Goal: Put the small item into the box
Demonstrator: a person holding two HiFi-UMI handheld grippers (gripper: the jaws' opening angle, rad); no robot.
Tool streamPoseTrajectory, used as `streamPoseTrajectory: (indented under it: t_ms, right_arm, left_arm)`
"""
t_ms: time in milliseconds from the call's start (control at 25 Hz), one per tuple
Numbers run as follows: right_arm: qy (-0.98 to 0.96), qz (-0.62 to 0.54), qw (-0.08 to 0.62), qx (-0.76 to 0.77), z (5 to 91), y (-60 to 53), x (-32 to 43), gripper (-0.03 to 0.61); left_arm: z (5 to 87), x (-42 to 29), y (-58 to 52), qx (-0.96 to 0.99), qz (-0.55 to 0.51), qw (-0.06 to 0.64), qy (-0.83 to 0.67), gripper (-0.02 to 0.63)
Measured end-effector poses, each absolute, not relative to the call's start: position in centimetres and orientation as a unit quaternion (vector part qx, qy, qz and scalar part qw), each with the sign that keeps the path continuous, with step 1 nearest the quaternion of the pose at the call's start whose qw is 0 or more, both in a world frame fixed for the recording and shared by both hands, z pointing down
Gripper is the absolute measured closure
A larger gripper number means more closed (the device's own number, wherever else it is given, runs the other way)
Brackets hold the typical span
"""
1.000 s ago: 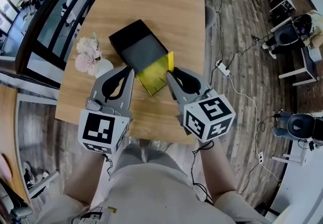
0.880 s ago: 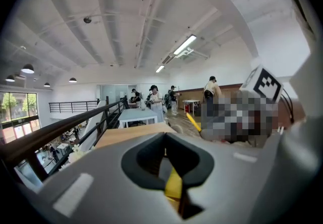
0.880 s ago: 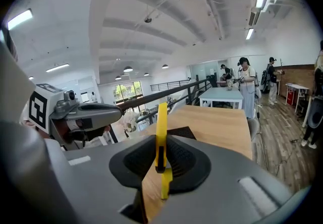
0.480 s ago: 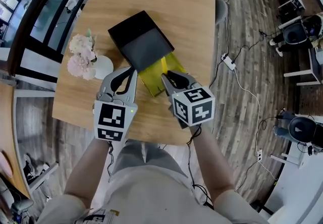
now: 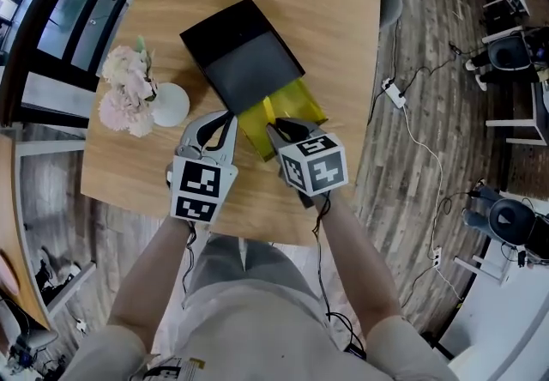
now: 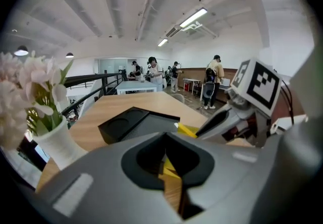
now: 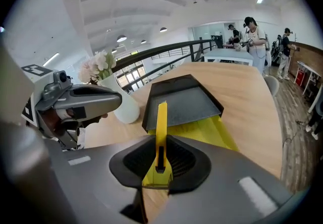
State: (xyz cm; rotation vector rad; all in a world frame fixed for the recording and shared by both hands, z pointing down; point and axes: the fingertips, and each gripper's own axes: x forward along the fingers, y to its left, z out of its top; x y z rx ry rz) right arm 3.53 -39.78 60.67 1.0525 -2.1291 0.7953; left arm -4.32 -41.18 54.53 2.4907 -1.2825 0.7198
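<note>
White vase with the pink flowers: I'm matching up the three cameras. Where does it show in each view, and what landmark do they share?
Head view: the white vase stands left of centre, left of the black tray.
Left gripper view: at the left edge, large and close, left of the tray.
Right gripper view: left of centre, left of the tray.
Shared landmark: the black tray, always to the vase's right.

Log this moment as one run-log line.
right claw: shut on yellow flap | left claw: shut, beside yellow box | black tray: overlapping yellow box
</note>
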Motion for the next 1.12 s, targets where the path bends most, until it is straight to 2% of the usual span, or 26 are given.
streamPoseTrajectory:
  t_ms: [400,720,1120]
  right_arm:
    - [-0.791,0.333,0.360,0.366,66.2,-39.1,3.0,0.514]
    - [-0.770,0.341,0.414,0.345,68.1,-38.0,2.7,0.514]
    - [-0.761,0.331,0.438,0.345,68.8,-37.5,2.5,0.512]
  left_arm:
    - [58.9,-4.0,-41.0,0.849,0.271,0.163,-0.424,0.611]
    - [60.8,-4.3,-40.1,0.845,0.291,0.181,-0.410,0.611]
    - [61.8,-4.4,-39.1,0.842,0.296,0.195,-0.408,0.611]
